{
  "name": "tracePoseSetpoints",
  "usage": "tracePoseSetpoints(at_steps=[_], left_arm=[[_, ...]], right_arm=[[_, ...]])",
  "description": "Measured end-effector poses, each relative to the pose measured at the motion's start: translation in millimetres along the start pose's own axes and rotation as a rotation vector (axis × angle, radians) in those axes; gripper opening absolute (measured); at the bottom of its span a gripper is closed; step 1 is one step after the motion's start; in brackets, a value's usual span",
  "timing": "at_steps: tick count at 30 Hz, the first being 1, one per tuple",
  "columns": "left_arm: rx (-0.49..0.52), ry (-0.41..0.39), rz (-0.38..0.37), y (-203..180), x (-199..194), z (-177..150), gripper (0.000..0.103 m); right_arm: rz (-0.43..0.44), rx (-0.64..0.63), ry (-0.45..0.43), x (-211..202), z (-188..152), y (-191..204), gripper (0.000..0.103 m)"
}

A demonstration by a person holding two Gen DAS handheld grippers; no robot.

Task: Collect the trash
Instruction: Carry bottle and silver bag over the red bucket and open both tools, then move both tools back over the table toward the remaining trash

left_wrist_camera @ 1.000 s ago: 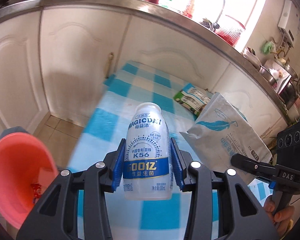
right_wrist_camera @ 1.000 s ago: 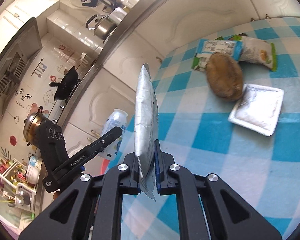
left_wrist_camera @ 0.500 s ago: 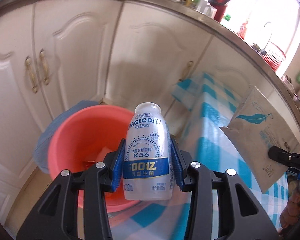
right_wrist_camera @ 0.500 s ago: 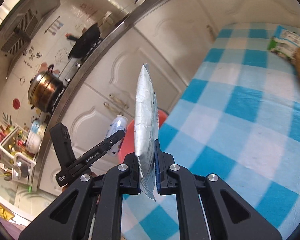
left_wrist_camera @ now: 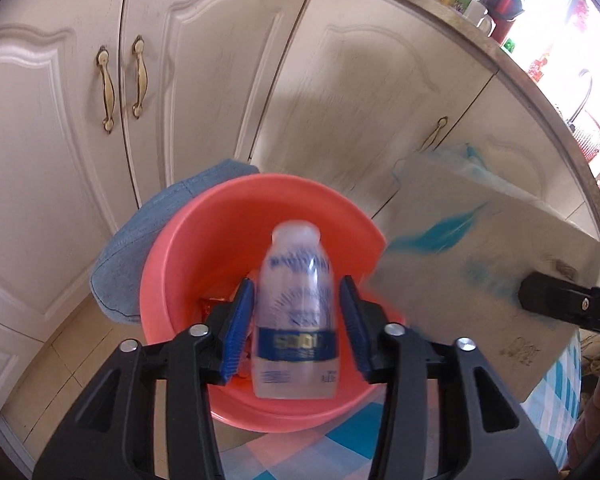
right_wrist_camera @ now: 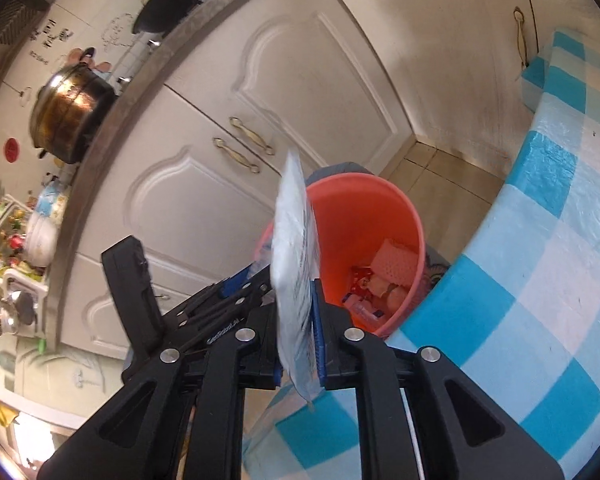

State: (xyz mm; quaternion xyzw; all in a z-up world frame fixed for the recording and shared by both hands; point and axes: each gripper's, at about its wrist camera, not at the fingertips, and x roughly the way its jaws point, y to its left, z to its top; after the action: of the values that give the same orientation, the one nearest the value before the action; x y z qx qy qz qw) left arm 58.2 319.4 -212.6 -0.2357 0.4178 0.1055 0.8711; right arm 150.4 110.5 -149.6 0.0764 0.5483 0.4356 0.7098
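Note:
My left gripper (left_wrist_camera: 296, 328) is open above the salmon-red trash bucket (left_wrist_camera: 204, 248). The white plastic bottle (left_wrist_camera: 296, 320) is blurred between the spread blue pads, with a gap on each side. My right gripper (right_wrist_camera: 298, 320) is shut on a flat silver pouch (right_wrist_camera: 294, 256) with a blue feather print, held edge-on beside the bucket (right_wrist_camera: 380, 208). The pouch (left_wrist_camera: 480, 280) also shows at the right of the left wrist view. Wrappers (right_wrist_camera: 380, 280) lie in the bucket bottom.
White cabinet doors with brass handles (left_wrist_camera: 108, 88) stand behind the bucket. A blue denim cloth (left_wrist_camera: 140, 240) lies behind it on the tiled floor. The blue-checked table (right_wrist_camera: 540, 280) edge is right of the bucket. The left gripper (right_wrist_camera: 220, 312) shows beside the pouch.
Both grippers have swung left from the table to over the bucket. The left jaws have opened and the bottle has come loose and blurred. The right gripper still holds the pouch.

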Motion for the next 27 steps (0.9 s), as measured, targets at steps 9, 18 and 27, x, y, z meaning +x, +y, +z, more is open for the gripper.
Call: tracePoseSetpoints(at_steps=[9,18,27], left_arm=[[0.04,-0.034,0.113,6,-5,-10,0.085],[0.052,-0.13,0.072,-6,-34,-9,0.087],[0.115,-0.243,-0.068,-60,-67,-13,0.09]], right_arm=[[-0.13,0.047,-0.088,-21,-13,-20,0.088],[-0.307,0.002,-0.361,-104,-45,-37,0.089],[-0.343,-0.022,-0.6,-156,-76,-57,0.092]])
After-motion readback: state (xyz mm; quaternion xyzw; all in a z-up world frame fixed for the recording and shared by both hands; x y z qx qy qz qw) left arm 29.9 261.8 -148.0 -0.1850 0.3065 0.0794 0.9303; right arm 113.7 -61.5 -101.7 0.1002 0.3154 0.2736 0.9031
